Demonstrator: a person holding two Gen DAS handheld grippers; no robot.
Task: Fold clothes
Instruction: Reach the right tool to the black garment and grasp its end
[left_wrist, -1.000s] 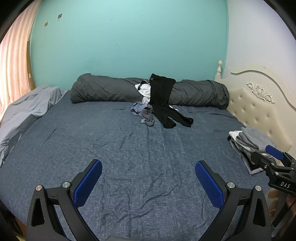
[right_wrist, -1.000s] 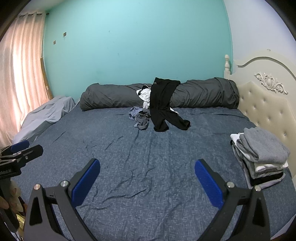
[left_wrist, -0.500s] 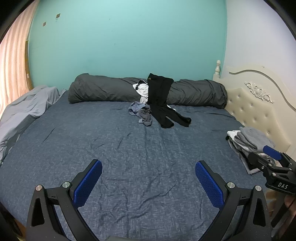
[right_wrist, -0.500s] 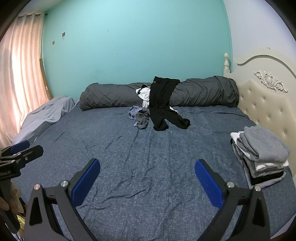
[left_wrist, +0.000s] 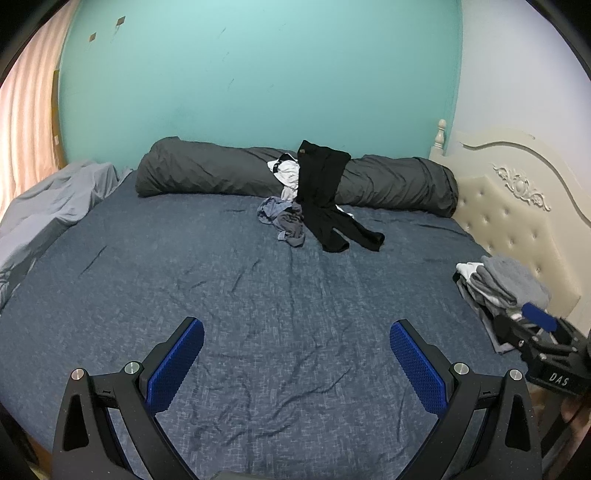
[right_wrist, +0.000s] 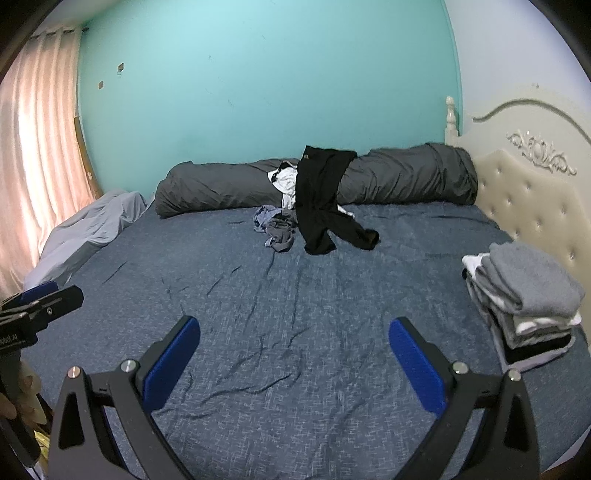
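Both grippers hang over the near edge of the bed (left_wrist: 229, 295), side by side, and neither has anything in it. The left gripper (left_wrist: 295, 365) has its blue pads (left_wrist: 176, 363) spread wide apart, nothing but wrinkled navy sheet between them. The right gripper (right_wrist: 293, 363) is just the same, jaws splayed and empty.

The unfolded clothes are well away, at the far side of the bed. Black trousers (left_wrist: 325, 195) drape over a long grey rolled duvet (left_wrist: 207, 177) that lies against the teal wall (left_wrist: 258, 74), with the legs trailing down onto the sheet. Tucked against them on the left is a white garment (left_wrist: 288, 175), and just below that a crumpled grey-blue heap (left_wrist: 284, 221) sits on the sheet.

Over on the right, near the cream padded headboard (right_wrist: 532, 192), there's a stack of folded clothes (right_wrist: 524, 295), grey on top, white and dark layers beneath. A pale grey blanket (right_wrist: 96, 225) is bunched at the left edge by the pink curtain (right_wrist: 33, 147).
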